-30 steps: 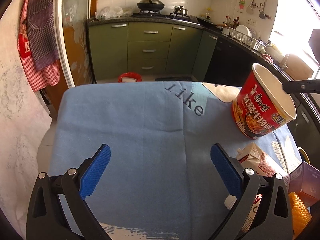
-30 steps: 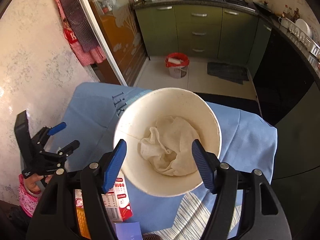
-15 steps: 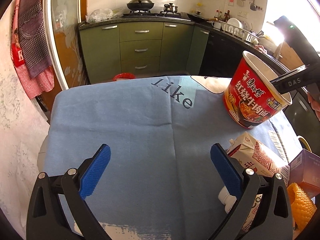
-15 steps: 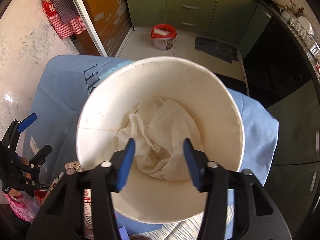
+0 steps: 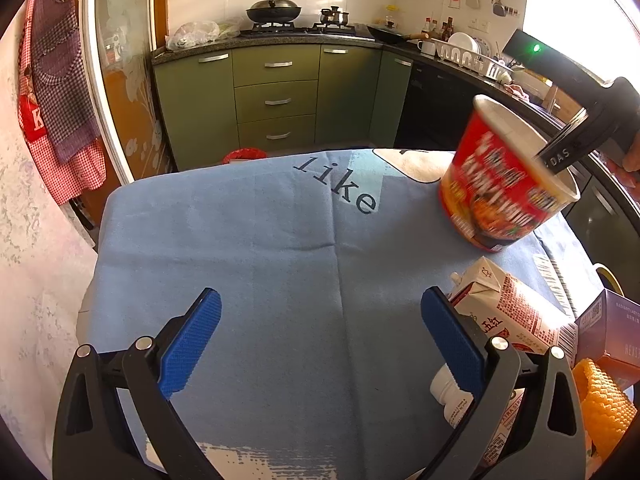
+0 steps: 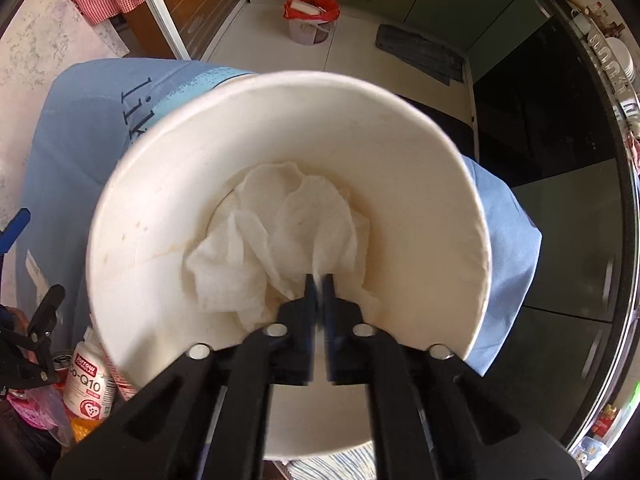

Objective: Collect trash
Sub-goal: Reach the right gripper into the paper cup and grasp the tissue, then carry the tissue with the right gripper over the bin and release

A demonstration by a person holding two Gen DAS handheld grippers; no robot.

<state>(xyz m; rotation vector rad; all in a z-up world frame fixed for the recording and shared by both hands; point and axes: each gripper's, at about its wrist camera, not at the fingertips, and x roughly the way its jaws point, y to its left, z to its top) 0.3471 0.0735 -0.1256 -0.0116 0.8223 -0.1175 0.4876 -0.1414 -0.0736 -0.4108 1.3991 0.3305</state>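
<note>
A red instant-noodle cup (image 5: 502, 184) is tilted over the right side of the blue-clothed table (image 5: 248, 240); its white inside (image 6: 168, 208) fills the right wrist view, with a crumpled white tissue (image 6: 276, 236) at its bottom. My right gripper (image 6: 318, 282) reaches inside the cup and is shut, with a fold of the tissue pinched between its tips. In the left wrist view it enters the cup from the right (image 5: 560, 152). My left gripper (image 5: 318, 332) is open and empty, low over the near part of the cloth.
Near the table's right front lie a milk carton (image 5: 516, 316), a white pill bottle (image 5: 450, 396), a purple box (image 5: 612, 328) and a yellow mesh item (image 5: 604, 404). A red-lined trash bin (image 6: 310, 18) stands on the kitchen floor beyond the table. Green cabinets (image 5: 276, 96) line the back.
My right gripper went from open around the cup's rim to shut deep inside the cup on the tissue. The cup has tilted and lifted slightly. The left gripper stayed open.
</note>
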